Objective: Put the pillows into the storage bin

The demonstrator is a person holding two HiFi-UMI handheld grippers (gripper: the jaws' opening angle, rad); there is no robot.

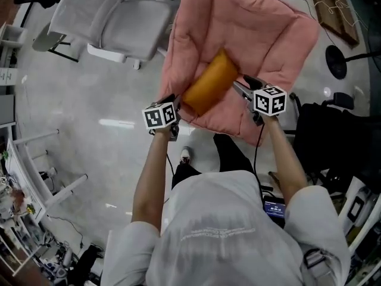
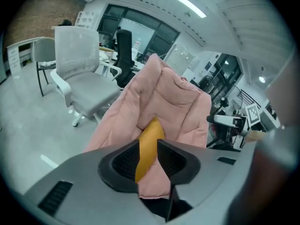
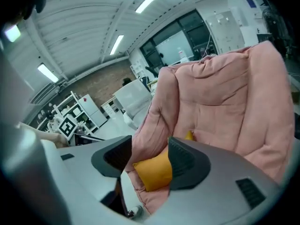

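The pink pillow (image 1: 250,34), large and quilted, is held up off the grey floor (image 1: 89,124), folded into a trough. The orange pillow (image 1: 209,83) lies in the pink pillow's fold, near its lower edge, with one end poking out on each side.

The left gripper (image 2: 148,149) sits at the pink pillow's lower left corner. Its jaws stand narrow, clamped on the orange pillow's thin end, with a layer of the pink pillow pinched just under it.

The right gripper (image 3: 150,148) sits at the pink pillow's lower right edge. Its jaws stand wide, closed on the orange pillow's thicker corner, and a fold of the pink pillow presses against one pad. Both grippers point down and away from the person, whose bare forearms reach toward the pink pillow's near edge.

A white chair (image 1: 113,22) stands just beyond the pink pillow's left side, close to it in the head view. The person's shoe (image 1: 185,155) shows below the pink pillow's near edge.
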